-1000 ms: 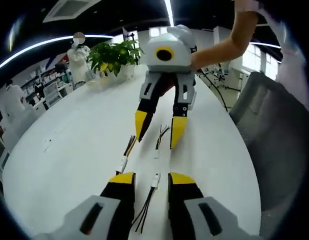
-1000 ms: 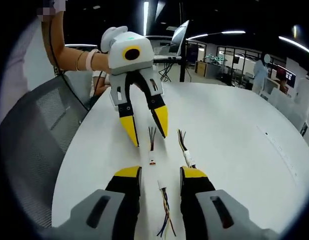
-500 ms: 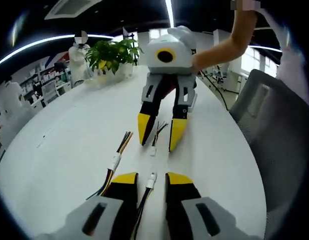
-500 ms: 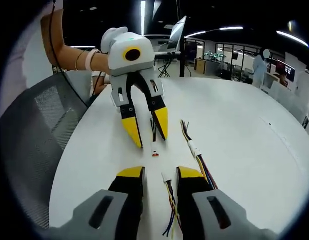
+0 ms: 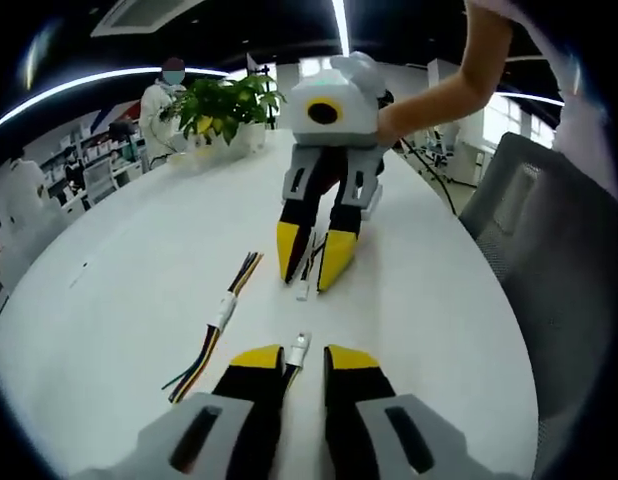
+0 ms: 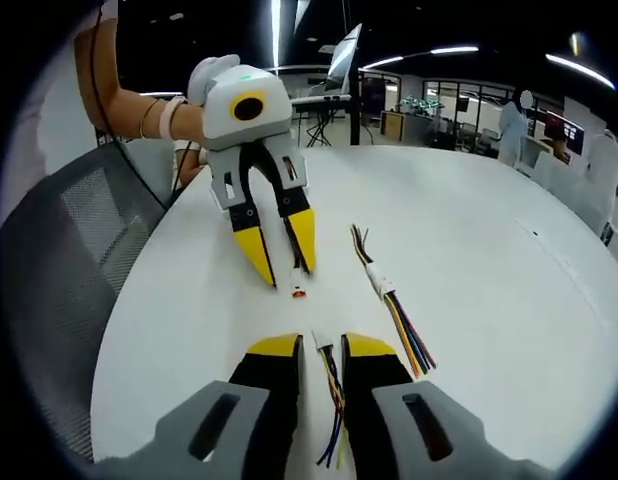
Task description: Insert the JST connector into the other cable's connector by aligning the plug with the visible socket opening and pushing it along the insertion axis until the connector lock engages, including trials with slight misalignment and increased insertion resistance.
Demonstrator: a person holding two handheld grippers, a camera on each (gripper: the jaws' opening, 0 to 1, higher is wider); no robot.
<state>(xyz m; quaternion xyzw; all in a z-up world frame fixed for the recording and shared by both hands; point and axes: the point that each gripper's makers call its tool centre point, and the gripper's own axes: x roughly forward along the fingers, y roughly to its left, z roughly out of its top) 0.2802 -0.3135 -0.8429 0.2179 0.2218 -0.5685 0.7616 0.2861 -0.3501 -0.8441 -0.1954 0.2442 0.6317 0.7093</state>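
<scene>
Vs 1 s ago: both pairs of jaws are narrower now, each closing in round its own cable. The left gripper (image 5: 292, 365) is straddling a cable whose white connector (image 5: 300, 345) is poking out just past the yellow tips. The right gripper (image 5: 309, 258), seen opposite in the left gripper view, is pinching toward the second cable, whose white plug (image 5: 303, 290) is lying on the table at its tips.

In the right gripper view the same pair is reading reversed: right gripper (image 6: 324, 350) w/ coloured wires running between the jaws and the white connector (image 6: 322, 340) at the tips; left gripper (image 6: 281, 257) across from it, small connector (image 6: 298, 290) just beyond its tips. The connectors are lying apart, not mated.

Around: a spare multi-wire cable (image 5: 221, 318) is lying loose on the white table (image 5: 119, 290), beside the left jaws; a potted plant (image 5: 227, 108) is standing at the far end; a grey chair (image 5: 549, 260) is at the table edge. Nothing is blocking the gap between the connectors.

Tongs: both jaws nearly together, a narrow gap left; can't tell whether either is gripping its cable.
</scene>
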